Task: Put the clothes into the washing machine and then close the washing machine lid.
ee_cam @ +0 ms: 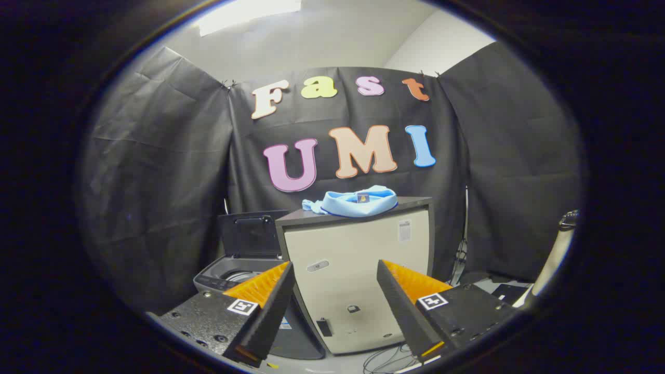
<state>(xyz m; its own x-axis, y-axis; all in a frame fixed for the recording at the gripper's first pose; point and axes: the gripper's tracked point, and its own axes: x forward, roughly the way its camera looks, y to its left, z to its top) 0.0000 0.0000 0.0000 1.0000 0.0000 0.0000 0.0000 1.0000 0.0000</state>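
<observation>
A: How is the hand-held gripper (335, 296) held?

B: Its 2 fingers are spread wide apart, and nothing is gripped between them. A tall pale cabinet (358, 280) is seen through the gap, well beyond the tips.

A: Where are the clothes found?

B: A light blue garment (358, 201) with a dark trim is bunched on the dark top of the cabinet, toward its back edge and slightly left of the middle. It is kept well apart from the fingers and above them.

A: And the washing machine?

B: The washing machine (228, 275) is placed low, just beside the cabinet's left side and partly hidden behind the left finger. Its lid (252, 234) is raised upright at the back, so the drum opening is exposed, though only a part of the rim can be made out.

A: What is found in the way?

B: The cabinet's front left corner is set between the garment and the washer opening. A small handle and a dark latch are seen on the cabinet front, and a label is fixed near its upper right corner.

A: What else is noted around?

B: Loose cables (387, 361) are laid on the floor below the cabinet. A pale upright post (553, 259) is seen beyond the right finger, and flat dark items lie low beside it; what they are cannot be told.
</observation>
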